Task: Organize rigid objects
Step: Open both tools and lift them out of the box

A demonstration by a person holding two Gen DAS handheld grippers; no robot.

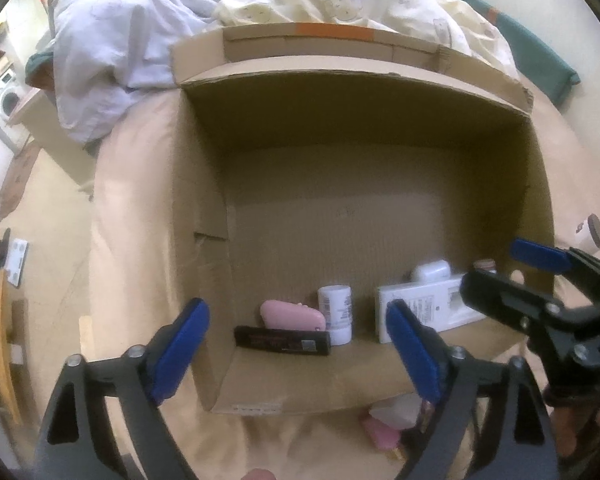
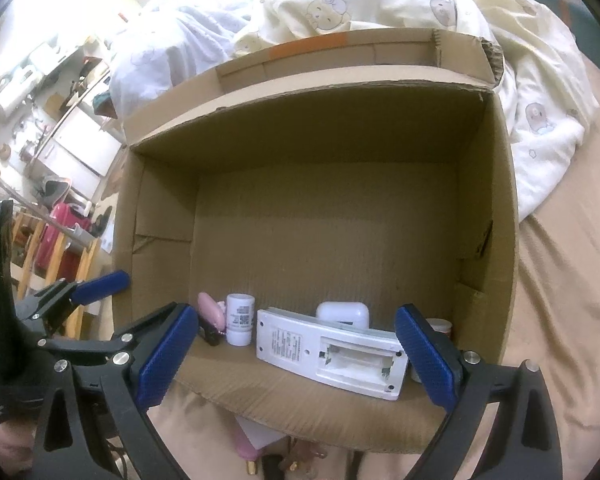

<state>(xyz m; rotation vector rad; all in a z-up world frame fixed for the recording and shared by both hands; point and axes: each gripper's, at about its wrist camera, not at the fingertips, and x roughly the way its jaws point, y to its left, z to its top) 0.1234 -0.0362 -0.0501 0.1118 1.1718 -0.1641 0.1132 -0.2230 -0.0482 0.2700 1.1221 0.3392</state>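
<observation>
Along the near wall of the cardboard box (image 2: 488, 208), from left to right, lie a black bar (image 1: 283, 341), a pink case (image 1: 293, 315), a white bottle (image 2: 240, 320), a white remote (image 2: 332, 350) lying slantwise, and a white earbud case (image 2: 343, 314). Both the left gripper (image 1: 300, 356) and the right gripper (image 2: 296, 354) hang wide and empty above them. More things, one pink (image 1: 380, 434), wait outside below the rim, nearer the left gripper; that rim stands between.

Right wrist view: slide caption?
Open right gripper above cardboard box holding white remote, earbud case, bottle.
</observation>
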